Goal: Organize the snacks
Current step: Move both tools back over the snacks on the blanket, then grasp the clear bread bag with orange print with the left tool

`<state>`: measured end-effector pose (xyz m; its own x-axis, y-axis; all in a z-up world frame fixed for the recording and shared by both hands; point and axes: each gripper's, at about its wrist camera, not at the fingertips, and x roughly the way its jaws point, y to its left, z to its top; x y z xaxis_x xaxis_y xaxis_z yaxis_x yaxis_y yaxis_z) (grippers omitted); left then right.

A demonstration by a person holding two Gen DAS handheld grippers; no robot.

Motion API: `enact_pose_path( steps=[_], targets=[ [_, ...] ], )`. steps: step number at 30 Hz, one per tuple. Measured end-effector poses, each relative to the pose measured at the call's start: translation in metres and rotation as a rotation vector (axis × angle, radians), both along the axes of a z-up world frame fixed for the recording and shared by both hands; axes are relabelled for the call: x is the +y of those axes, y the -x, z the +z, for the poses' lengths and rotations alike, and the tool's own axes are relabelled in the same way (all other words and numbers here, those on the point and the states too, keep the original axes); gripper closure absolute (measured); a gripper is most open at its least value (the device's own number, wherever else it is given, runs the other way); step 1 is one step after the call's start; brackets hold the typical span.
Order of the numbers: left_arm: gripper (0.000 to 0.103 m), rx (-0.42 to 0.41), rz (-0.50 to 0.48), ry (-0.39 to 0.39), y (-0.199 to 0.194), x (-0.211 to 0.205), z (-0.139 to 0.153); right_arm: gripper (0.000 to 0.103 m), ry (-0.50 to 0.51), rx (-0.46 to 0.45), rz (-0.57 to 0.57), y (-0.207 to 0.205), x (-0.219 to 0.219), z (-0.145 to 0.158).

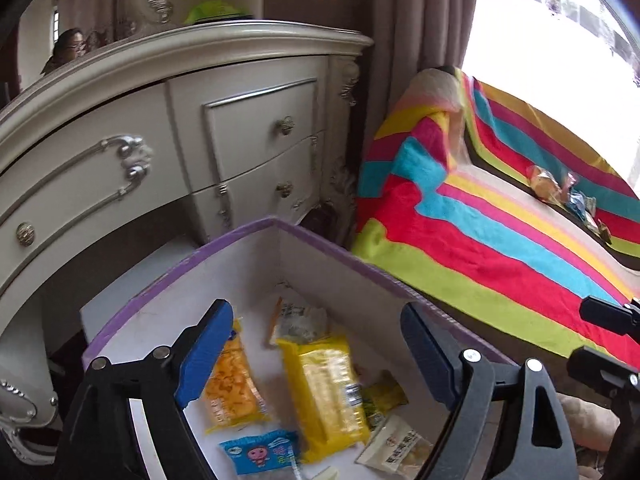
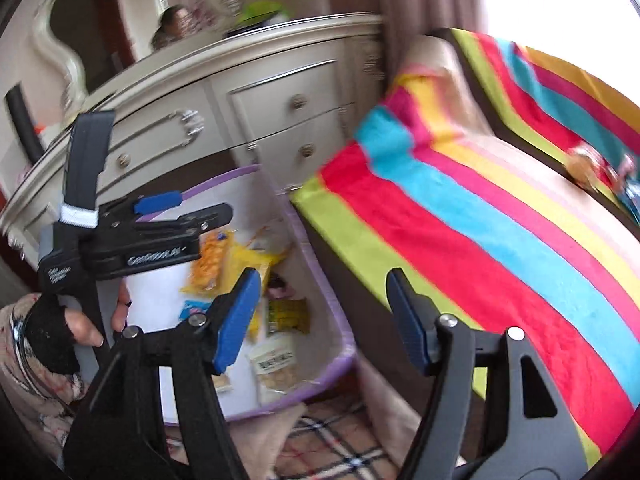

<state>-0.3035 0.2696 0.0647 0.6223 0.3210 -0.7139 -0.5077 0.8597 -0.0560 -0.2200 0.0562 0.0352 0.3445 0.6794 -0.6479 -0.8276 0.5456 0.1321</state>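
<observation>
A purple-rimmed storage box (image 1: 320, 242) stands on the floor beside the bed and holds several snack packets: a yellow pack (image 1: 326, 392), an orange pack (image 1: 232, 388) and a blue pack (image 1: 264, 454). My left gripper (image 1: 316, 354) is open and empty above the box. It also shows in the right wrist view (image 2: 180, 210). My right gripper (image 2: 324, 320) is open and empty, over the box's right edge (image 2: 320, 272) and the bed. A few more snacks (image 1: 560, 196) lie on the striped blanket, also at the far right of the right wrist view (image 2: 588, 164).
A cream dresser (image 1: 248, 120) with drawers stands behind the box. The bed with a rainbow-striped blanket (image 2: 480, 220) fills the right. Curtains (image 1: 420, 12) and a bright window are behind. A plaid cloth (image 2: 332, 440) lies on the floor.
</observation>
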Motion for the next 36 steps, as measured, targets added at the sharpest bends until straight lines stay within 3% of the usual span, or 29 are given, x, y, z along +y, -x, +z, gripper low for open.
enact_pose_path(
  steps=[8,13,17,27,33,34,35,36],
  targets=[
    [0.016,0.015,-0.387,0.101,-0.14,-0.113,-0.002,0.033,-0.053,0.072,-0.421,-0.09,-0.119,-0.013],
    [0.016,0.042,-0.461,0.174,-0.222,-0.165,-0.015,0.029,-0.068,0.106,-0.608,-0.132,-0.194,-0.018],
    [0.016,0.056,-0.485,0.152,-0.281,-0.185,-0.018,0.029,-0.083,0.126,-0.708,-0.154,-0.238,-0.026],
    [0.016,0.096,-0.466,0.101,-0.444,-0.208,-0.013,0.028,-0.092,0.154,-0.739,-0.198,-0.273,-0.036],
    [0.018,0.139,-0.531,0.085,-0.499,-0.22,-0.03,0.027,-0.058,0.157,-0.716,-0.24,-0.272,-0.041],
    [0.047,0.139,-0.537,0.101,-0.498,-0.216,-0.033,0.027,-0.052,0.156,-0.713,-0.248,-0.27,-0.041],
    [0.054,0.106,-0.541,0.14,-0.49,-0.21,-0.03,0.027,-0.051,0.158,-0.706,-0.257,-0.268,-0.041],
    [0.054,0.058,-0.532,0.179,-0.478,-0.201,-0.023,0.027,-0.051,0.163,-0.695,-0.267,-0.266,-0.042]
  ],
)
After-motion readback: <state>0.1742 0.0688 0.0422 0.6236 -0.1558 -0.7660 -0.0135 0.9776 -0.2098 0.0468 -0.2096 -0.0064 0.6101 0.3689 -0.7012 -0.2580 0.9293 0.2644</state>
